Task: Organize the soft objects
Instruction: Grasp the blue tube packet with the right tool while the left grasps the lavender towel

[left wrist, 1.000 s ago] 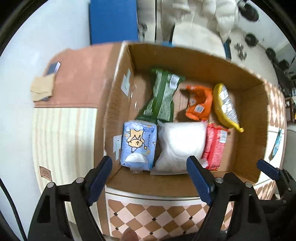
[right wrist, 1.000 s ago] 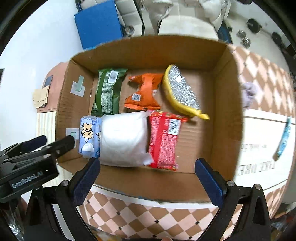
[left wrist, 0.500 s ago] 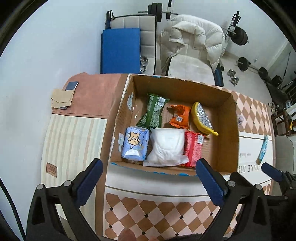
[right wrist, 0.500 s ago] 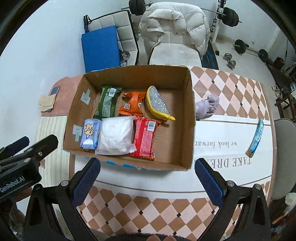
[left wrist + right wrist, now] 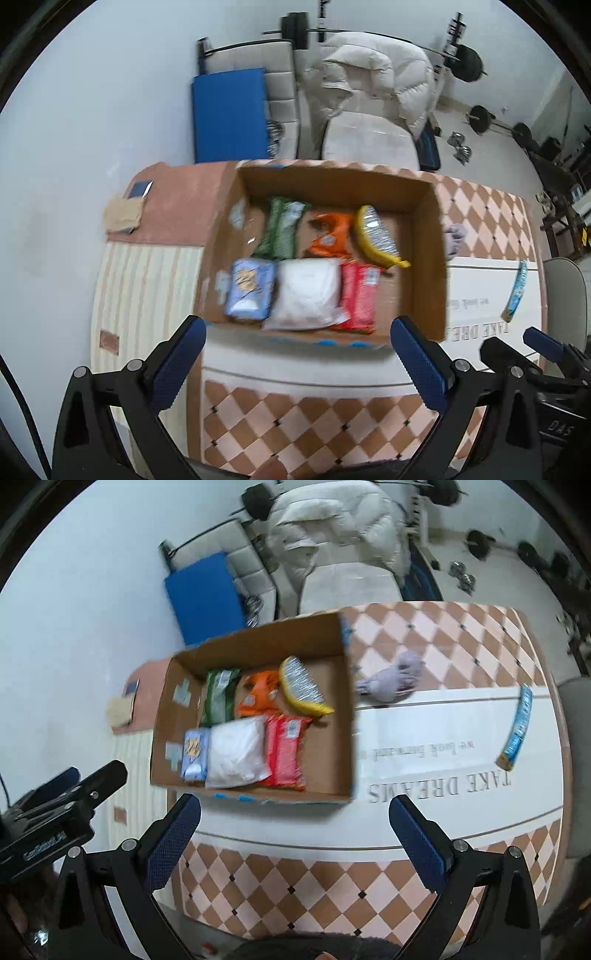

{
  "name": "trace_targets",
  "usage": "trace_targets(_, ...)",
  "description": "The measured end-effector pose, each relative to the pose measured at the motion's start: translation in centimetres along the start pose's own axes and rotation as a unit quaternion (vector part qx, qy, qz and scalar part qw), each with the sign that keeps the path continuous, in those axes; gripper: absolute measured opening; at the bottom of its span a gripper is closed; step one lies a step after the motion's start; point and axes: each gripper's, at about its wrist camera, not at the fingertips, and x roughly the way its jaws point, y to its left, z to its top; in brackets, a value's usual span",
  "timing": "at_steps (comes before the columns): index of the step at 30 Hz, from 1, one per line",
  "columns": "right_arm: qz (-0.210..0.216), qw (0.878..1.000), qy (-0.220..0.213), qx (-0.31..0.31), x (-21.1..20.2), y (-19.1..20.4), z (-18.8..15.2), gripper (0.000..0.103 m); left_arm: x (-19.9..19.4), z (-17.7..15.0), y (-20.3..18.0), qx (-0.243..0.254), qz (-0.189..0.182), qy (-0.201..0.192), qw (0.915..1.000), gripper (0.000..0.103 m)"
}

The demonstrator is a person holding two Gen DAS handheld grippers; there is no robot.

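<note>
Both your grippers, left gripper [image 5: 295, 354] and right gripper [image 5: 293, 830], hang wide, holding nothing. That grey cloth [image 5: 391, 681] beside the box [image 5: 255, 797], toward the tabletop's far edge, looks limp and light, so pinch a bunched fold.

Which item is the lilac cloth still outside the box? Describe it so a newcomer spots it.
Find the open cardboard box on the checkered table. Just beyond its right wall lies the crumpled lilac cloth. Unlike the packets, it is loose fabric and outside the box.
</note>
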Motion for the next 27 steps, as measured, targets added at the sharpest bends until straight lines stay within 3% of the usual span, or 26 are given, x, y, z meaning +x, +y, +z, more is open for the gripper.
trace_targets(4,-0.039,0.998,-0.016,0.052,-1.5,-7.0,1.8,0.103,1.3,3.8,-7.4,0.079,-0.009,-0.001,0.9969,0.103)
trace_targets(7,-0.055,0.993,-0.016,0.104,-1.6,-12.9,2.7,0.103,4.9,6.8,-13.9,0.139,-0.038,0.045,0.9886,0.103)
trace_targets(12,-0.052,0.980,-0.010,0.192,-0.2,-23.4,4.0,0.103,12.7,10.0,-24.1,0.233,-0.023,0.109,0.9660,0.101)
trace_targets(15,-0.061,0.973,0.032,0.220,2.8,-28.8,5.1,0.099,18.1,10.6,-28.4,0.274,0.007,0.158,0.9485,0.093)
trace_targets(16,-0.063,0.971,0.045,0.226,3.8,-30.2,5.4,0.098,19.4,10.5,-29.2,0.281,0.014,0.170,0.9444,0.088)
trace_targets(18,-0.071,0.967,0.068,0.236,5.9,-32.7,6.0,0.098,22.7,10.3,-31.1,0.300,0.032,0.197,0.9329,0.087)
trace_targets(22,-0.088,0.959,0.108,0.248,9.7,-36.0,6.4,0.079,27.3,9.4,-33.4,0.328,0.055,0.238,0.9124,0.087)
trace_targets(27,-0.094,0.953,0.133,0.255,12.8,-37.9,6.7,0.073,31.1,8.0,-34.3,0.344,0.065,0.285,0.8923,0.087)
